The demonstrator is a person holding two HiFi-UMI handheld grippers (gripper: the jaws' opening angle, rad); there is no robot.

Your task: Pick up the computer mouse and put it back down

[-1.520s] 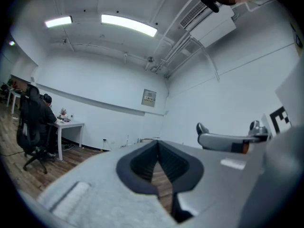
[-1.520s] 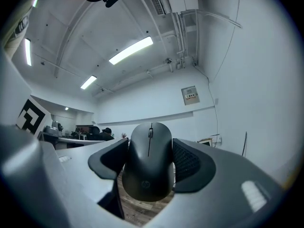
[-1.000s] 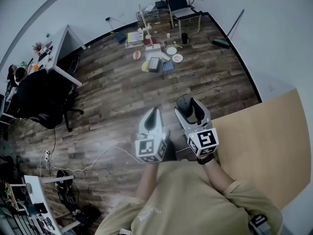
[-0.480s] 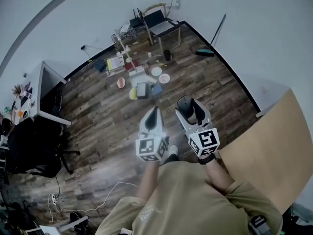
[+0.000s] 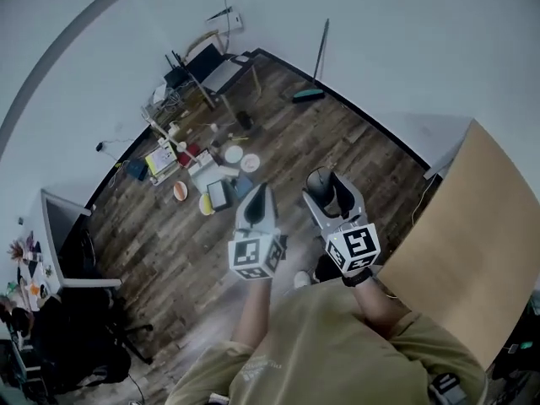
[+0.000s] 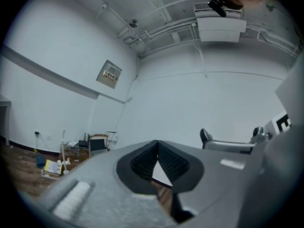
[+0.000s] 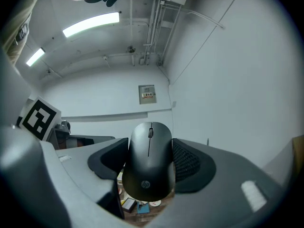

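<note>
While the whole room has swung across the head view, my two tools sit where they were in it, so I read this as a turn of the body and not a reach. The right hand-held gripper (image 5: 327, 184) is clamped on the computer mouse (image 7: 149, 163), its jaws spread wide around the mouse's sides, with the mouse nose-up between the pads and well clear of any surface. The left hand-held gripper (image 5: 261, 194) is closed, tips meeting, with nothing in it. For the task, I judge the pick-up done and the put-down still owed: the mouse hangs over the wooden floor (image 5: 287, 142), with the bench (image 5: 460, 226) off to my right.

Against a second ago, the clutter on the floor (image 5: 211, 180) has slid from the upper middle of the view to the left, the far corner has come round with it, and the bench edge now runs at a steeper slant. The grip looks unchanged.
</note>
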